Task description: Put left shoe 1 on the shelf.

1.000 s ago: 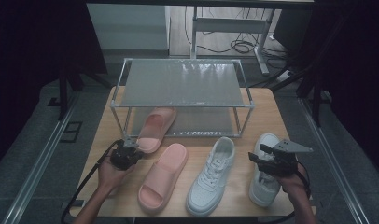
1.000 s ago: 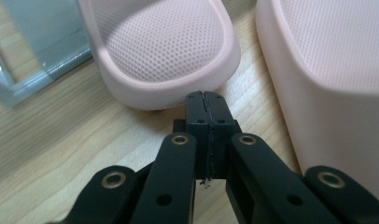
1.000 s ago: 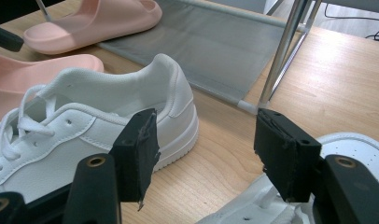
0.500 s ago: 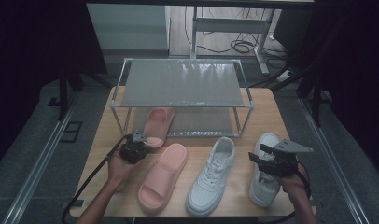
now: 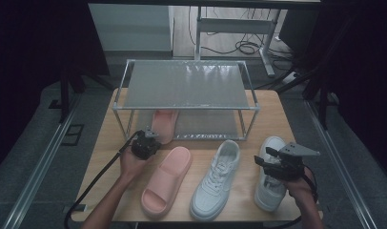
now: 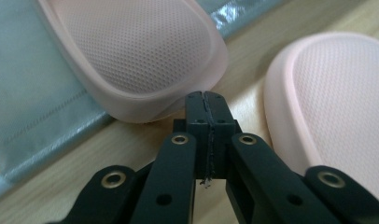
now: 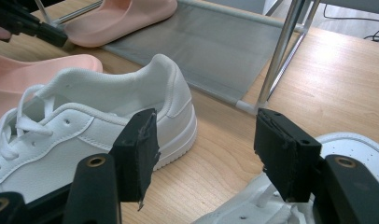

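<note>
One pink slipper (image 5: pixel 163 124) lies on the lower shelf of the metal rack (image 5: pixel 187 107), its heel sticking out toward me. My left gripper (image 5: pixel 150 137) is shut, and its closed tips (image 6: pixel 207 100) sit right against that slipper's heel (image 6: pixel 131 51). The other pink slipper (image 5: pixel 168 179) lies on the table just to the right (image 6: pixel 337 102). A white sneaker (image 5: pixel 216 179) lies mid-table. My right gripper (image 5: pixel 266 159) hovers open over the second white sneaker (image 5: pixel 270 191). Nothing is between its jaws (image 7: pixel 204 140), with one sneaker (image 7: pixel 85 116) to their left and the other (image 7: pixel 355 149) below right.
The rack's top shelf (image 5: pixel 187 83) is a bare grey sheet. Its front right post (image 7: pixel 281 51) stands just beyond the right gripper. The grey lower shelf (image 6: pixel 33 107) has free room right of the slipper. The wooden table (image 5: pixel 277 119) ends close behind the rack.
My left gripper has moved forward and right toward the rack, staying shut, and the slipper at its tips has slid further under the top shelf. The right gripper has not moved.
</note>
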Action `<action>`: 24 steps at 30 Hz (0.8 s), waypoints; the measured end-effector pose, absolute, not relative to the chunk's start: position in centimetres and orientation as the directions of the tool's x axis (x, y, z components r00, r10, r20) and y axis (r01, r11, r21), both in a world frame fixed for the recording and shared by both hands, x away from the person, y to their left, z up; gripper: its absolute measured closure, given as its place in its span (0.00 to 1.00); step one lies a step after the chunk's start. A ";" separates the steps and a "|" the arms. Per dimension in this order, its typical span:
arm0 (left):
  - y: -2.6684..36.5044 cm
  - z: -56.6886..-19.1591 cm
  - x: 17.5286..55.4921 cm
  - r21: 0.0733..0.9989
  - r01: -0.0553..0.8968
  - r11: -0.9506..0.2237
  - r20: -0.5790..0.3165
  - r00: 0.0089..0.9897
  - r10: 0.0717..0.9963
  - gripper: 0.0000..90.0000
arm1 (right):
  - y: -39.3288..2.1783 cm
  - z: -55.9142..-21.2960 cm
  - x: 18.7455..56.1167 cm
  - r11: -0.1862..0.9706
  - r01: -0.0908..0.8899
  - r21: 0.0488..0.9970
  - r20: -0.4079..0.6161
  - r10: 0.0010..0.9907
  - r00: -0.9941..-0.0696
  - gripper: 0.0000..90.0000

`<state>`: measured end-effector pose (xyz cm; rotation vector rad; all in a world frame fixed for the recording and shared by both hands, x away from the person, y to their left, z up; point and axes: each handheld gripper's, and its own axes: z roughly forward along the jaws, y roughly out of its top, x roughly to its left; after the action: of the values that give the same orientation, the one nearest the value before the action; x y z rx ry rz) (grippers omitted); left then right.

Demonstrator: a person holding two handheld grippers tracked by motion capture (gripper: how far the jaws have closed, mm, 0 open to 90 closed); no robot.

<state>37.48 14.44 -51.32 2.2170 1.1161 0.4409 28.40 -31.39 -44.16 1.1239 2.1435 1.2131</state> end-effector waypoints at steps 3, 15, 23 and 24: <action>14.2 -51.4 37.9 0.655 0.605 -0.453 0.020 0.585 0.811 1.00 | -31.5 -44.2 28.4 0.287 0.439 0.851 0.022 0.816 -0.577 0.45; 13.7 -52.0 39.5 0.666 0.619 -0.417 0.012 0.550 0.835 1.00 | -31.5 -44.1 28.4 0.289 0.437 0.852 0.020 0.815 -0.579 0.45; 13.7 -52.1 39.9 0.670 0.623 -0.404 0.007 0.539 0.842 1.00 | -31.5 -44.1 28.4 0.290 0.435 0.852 0.018 0.816 -0.578 0.45; 13.7 -52.0 39.8 0.672 0.622 -0.402 0.006 0.539 0.842 1.00 | -31.5 -44.1 28.4 0.290 0.435 0.853 0.017 0.816 -0.578 0.45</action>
<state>39.77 13.67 -52.01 2.1577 1.1782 0.4624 28.36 -31.51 -44.06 1.1198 2.1406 1.2116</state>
